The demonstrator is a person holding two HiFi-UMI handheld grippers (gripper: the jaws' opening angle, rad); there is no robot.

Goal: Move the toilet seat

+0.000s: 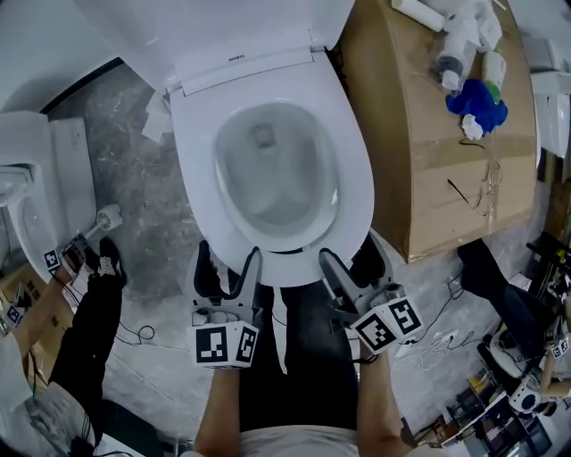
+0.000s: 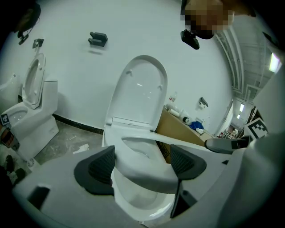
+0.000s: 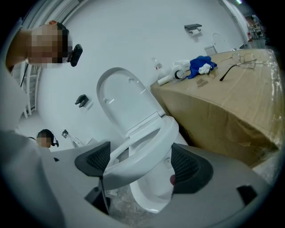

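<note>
Left gripper [image 2: 144, 162] fingers clamp the toilet seat [image 2: 147, 171] front rim; right gripper [image 3: 140, 162] fingers clamp it too. Seat spans between both pairs, lifted off the bowl [image 2: 138, 202].

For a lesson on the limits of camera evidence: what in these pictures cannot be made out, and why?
- Head view: the lid is cut off by the top edge.
- Head view: print behind the toilet seat is too small to read.
- Head view: tips of the left tool and right tool vanish under the seat's front rim.
- Left gripper view: the cardboard box is mostly hidden behind the lid.
</note>
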